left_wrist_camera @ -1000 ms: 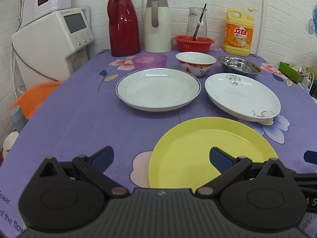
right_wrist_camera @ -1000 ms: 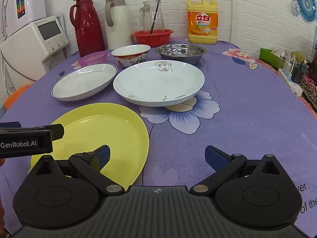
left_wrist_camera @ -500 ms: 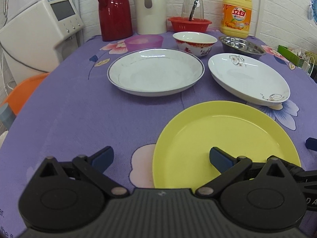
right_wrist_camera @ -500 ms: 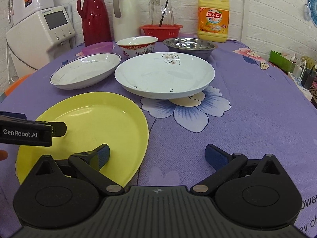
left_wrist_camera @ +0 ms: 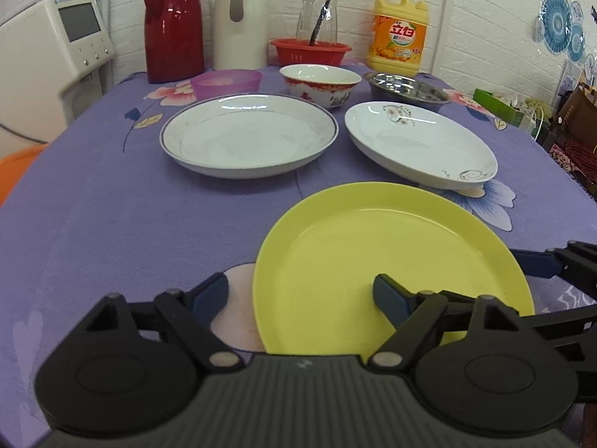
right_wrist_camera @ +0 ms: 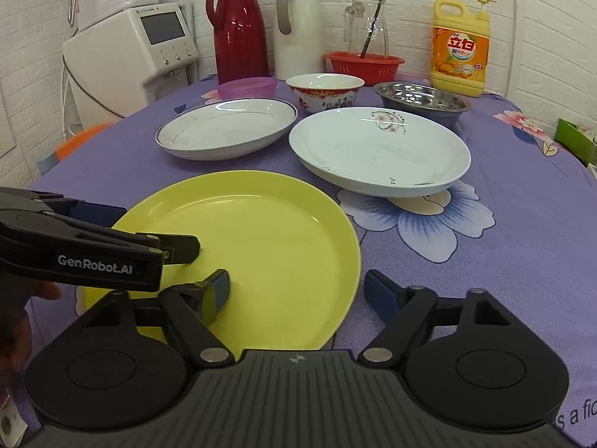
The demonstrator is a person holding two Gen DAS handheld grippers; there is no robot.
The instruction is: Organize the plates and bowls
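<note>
Both our tongs straddle opposite rims of the yellow plate.
Left tongs have just been narrowing, half open around its left rim without pinching; right tongs gape wide across its right edge. We could skid the shallow, slick plate if one side closes first.

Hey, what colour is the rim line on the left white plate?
A thin dark blue line around the white plate; clearest in the left wrist view.

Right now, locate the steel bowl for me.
The steel bowl sits far back on the table's right side in both views, behind the flower-printed white plate, between the red-patterned bowl and the detergent bottle.
</note>
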